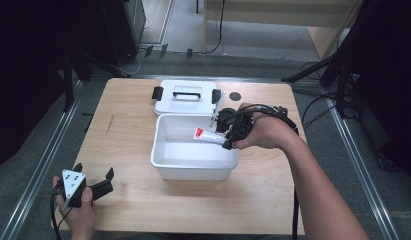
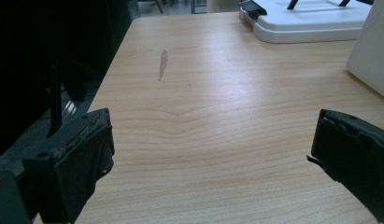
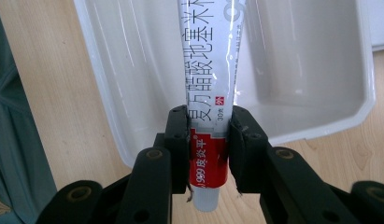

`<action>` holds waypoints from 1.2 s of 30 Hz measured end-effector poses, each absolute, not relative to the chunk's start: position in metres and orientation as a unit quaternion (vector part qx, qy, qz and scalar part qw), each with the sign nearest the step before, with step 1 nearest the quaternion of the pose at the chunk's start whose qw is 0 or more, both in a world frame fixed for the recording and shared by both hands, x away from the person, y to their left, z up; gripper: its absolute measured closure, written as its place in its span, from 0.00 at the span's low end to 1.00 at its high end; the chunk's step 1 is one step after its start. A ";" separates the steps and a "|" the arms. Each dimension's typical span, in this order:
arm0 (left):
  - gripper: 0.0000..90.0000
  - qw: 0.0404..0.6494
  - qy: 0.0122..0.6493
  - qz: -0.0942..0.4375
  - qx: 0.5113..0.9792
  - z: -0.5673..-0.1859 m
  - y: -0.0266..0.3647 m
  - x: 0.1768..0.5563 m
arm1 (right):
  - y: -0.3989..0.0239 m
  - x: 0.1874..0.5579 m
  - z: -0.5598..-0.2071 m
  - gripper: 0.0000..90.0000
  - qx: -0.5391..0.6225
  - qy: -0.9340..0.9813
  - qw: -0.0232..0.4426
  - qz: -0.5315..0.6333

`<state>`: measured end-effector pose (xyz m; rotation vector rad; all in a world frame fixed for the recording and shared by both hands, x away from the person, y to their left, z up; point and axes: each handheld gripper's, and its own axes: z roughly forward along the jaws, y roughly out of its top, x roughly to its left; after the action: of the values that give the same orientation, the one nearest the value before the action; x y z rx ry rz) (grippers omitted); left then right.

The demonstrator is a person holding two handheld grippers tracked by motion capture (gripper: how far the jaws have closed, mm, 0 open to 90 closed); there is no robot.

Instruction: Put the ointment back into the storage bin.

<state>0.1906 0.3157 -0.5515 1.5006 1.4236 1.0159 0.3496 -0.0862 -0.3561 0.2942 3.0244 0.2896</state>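
Note:
A white ointment tube with a red band and black print hangs over the open white plastic box in the middle of the table. My right gripper is shut on it. In the right gripper view the jaws pinch the tube at its red band, just above the cap, and its long end reaches out over the box's hollow. My left gripper rests at the table's near left corner, open and holding nothing. In its own view the left gripper has only bare wood between its pads.
The box's white lid, with a black handle and black clips, lies flat right behind the box; the same lid sits far off in the left gripper view. A small dark round mark lies beside it. Bare wooden table spreads left of the box.

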 end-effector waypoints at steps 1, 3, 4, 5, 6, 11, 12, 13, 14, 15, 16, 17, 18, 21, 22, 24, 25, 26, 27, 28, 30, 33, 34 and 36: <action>0.00 0.406 0.564 0.403 0.595 -0.551 0.316 0.191 | -0.086 0.350 -0.356 0.80 0.096 0.990 0.045 0.095; 0.00 0.406 0.565 0.402 0.596 -0.551 0.316 0.191 | -0.082 0.350 -0.357 0.80 0.092 0.991 0.044 0.092; 0.00 0.406 0.565 0.402 0.596 -0.551 0.316 0.191 | -0.081 0.350 -0.358 0.80 0.088 0.991 0.043 0.093; 0.00 0.406 0.564 0.402 0.596 -0.551 0.316 0.191 | -0.079 0.350 -0.359 0.80 0.087 0.991 0.042 0.092; 0.00 0.406 0.565 0.401 0.596 -0.551 0.316 0.191 | -0.077 0.350 -0.360 0.80 0.084 0.992 0.044 0.089; 0.00 0.406 0.564 0.401 0.597 -0.551 0.316 0.191 | -0.071 0.350 -0.367 0.80 0.076 0.993 0.043 0.079; 0.00 0.405 0.564 0.401 0.597 -0.551 0.316 0.191 | -0.070 0.351 -0.368 0.80 0.075 0.993 0.044 0.078; 0.00 0.405 0.565 0.401 0.597 -0.551 0.316 0.191 | -0.068 0.350 -0.369 0.80 0.076 0.993 0.042 0.075; 0.00 0.405 0.565 0.401 0.597 -0.551 0.316 0.191 | -0.067 0.351 -0.370 0.80 0.071 0.994 0.042 0.075; 0.00 0.405 0.565 0.401 0.597 -0.551 0.316 0.191 | -0.066 0.351 -0.371 0.80 0.070 0.994 0.041 0.074; 0.00 0.405 0.565 0.401 0.597 -0.551 0.316 0.191 | -0.065 0.350 -0.372 0.80 0.072 0.994 0.040 0.071; 0.00 0.405 0.565 0.401 0.597 -0.551 0.316 0.191 | -0.064 0.351 -0.373 0.80 0.069 0.994 0.041 0.070; 0.00 0.405 0.565 0.400 0.597 -0.551 0.316 0.191 | -0.063 0.351 -0.374 0.80 0.066 0.995 0.042 0.068; 0.00 0.405 0.564 0.400 0.598 -0.551 0.316 0.191 | -0.061 0.350 -0.378 0.80 0.068 0.995 0.041 0.057; 0.00 0.405 0.564 0.399 0.599 -0.551 0.316 0.191 | -0.060 0.350 -0.379 0.80 0.067 0.995 0.041 0.055; 0.00 0.404 0.565 0.398 0.599 -0.551 0.316 0.191 | -0.059 0.351 -0.383 0.80 0.060 0.996 0.037 0.058; 0.00 0.404 0.565 0.398 0.599 -0.551 0.316 0.191 | -0.058 0.350 -0.384 0.80 0.068 0.996 0.037 0.053; 0.00 0.404 0.565 0.398 0.599 -0.551 0.316 0.191 | -0.058 0.350 -0.385 0.80 0.066 0.996 0.036 0.051; 0.00 0.404 0.565 0.398 0.599 -0.551 0.316 0.192 | -0.057 0.351 -0.387 0.80 0.063 0.996 0.035 0.052; 0.00 0.403 0.565 0.398 0.600 -0.551 0.316 0.191 | -0.057 0.351 -0.388 0.80 0.066 0.996 0.034 0.051; 0.00 0.404 0.565 0.398 0.599 -0.551 0.316 0.192 | -0.056 0.352 -0.391 0.80 0.059 0.996 0.032 0.050; 0.00 0.404 0.565 0.398 0.600 -0.551 0.316 0.192 | -0.055 0.352 -0.397 0.80 0.061 0.997 0.028 0.047; 0.00 0.403 0.564 0.399 0.600 -0.551 0.316 0.192 | -0.055 0.352 -0.399 0.80 0.063 0.997 0.026 0.045; 0.00 0.404 0.565 0.398 0.599 -0.551 0.316 0.192 | -0.055 0.352 -0.401 0.80 0.064 0.997 0.024 0.044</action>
<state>0.1917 0.3155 -0.5514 1.5139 1.4266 1.0059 0.3525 -0.0548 -0.4014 0.1969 3.0845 0.1347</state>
